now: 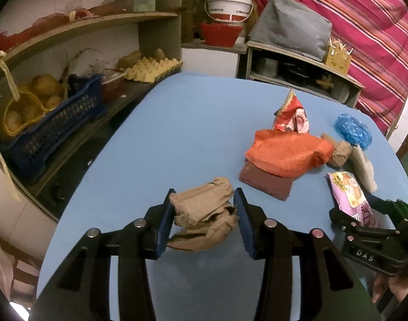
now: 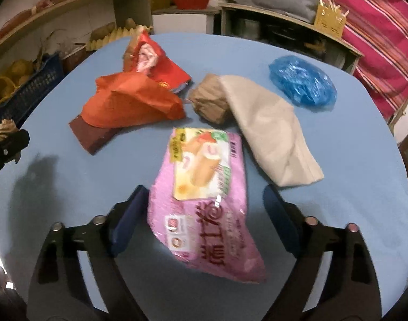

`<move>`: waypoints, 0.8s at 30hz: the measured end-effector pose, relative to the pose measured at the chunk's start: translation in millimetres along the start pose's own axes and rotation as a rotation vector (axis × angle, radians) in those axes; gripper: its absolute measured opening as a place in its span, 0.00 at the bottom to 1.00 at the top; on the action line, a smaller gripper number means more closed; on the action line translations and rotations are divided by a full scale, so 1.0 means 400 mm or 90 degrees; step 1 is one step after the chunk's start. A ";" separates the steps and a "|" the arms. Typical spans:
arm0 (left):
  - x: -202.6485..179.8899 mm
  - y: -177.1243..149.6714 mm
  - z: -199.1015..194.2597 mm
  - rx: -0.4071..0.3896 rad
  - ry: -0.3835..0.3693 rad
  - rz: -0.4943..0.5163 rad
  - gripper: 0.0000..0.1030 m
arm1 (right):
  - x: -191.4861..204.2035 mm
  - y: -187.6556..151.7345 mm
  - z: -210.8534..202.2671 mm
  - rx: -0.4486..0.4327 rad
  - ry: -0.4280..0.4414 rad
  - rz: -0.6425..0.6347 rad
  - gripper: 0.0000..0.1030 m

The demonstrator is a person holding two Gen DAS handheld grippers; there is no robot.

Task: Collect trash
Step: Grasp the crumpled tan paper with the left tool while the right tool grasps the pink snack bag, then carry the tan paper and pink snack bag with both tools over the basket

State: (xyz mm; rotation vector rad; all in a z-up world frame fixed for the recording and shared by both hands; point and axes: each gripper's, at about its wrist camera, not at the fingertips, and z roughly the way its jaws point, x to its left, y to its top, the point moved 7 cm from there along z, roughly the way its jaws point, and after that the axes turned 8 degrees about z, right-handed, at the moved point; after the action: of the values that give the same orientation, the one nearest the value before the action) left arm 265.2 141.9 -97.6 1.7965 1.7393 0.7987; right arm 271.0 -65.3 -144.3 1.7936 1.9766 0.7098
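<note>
Between the blue pads of your left gripper sits a crumpled brown paper bag; both pads press on its sides, so the jaws are closed on it, and in the left wrist view it seems lifted a little above the round light-blue table. Your right gripper has its jaws apart, with a pink plastic snack wrapper printed with a roll cake picture between them. Its left pad is just beside the wrapper's edge, the right pad stands clear of it, so nothing is gripped there.

Further on the table lies the other trash. An orange plastic bag rests partly on a flat dark-brown cardboard piece. Behind it stands a torn red foil snack packet. To the right of these you see a second crumpled brown paper lump, touching a folded beige cloth-like bag. A crumpled blue transparent plastic bag lies apart, near the far right edge.

Beside the table, wooden shelves carry a dark-blue plastic crate and a yellow egg tray.
</note>
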 end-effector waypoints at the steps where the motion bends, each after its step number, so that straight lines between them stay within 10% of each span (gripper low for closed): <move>1: 0.002 0.002 -0.001 -0.001 -0.001 0.000 0.43 | 0.007 -0.002 -0.004 -0.002 0.007 -0.006 0.62; 9: -0.023 0.001 -0.004 0.004 0.003 0.009 0.42 | 0.013 -0.031 -0.037 -0.005 0.056 -0.037 0.28; 24: -0.192 0.003 -0.064 -0.025 -0.002 0.077 0.43 | -0.243 -0.050 -0.228 -0.060 0.038 0.008 0.27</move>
State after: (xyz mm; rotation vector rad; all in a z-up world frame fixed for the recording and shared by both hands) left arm 247.3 64.2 -83.8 1.8894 1.6136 0.8722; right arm 212.6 -173.2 -88.8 1.7507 1.9375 0.8545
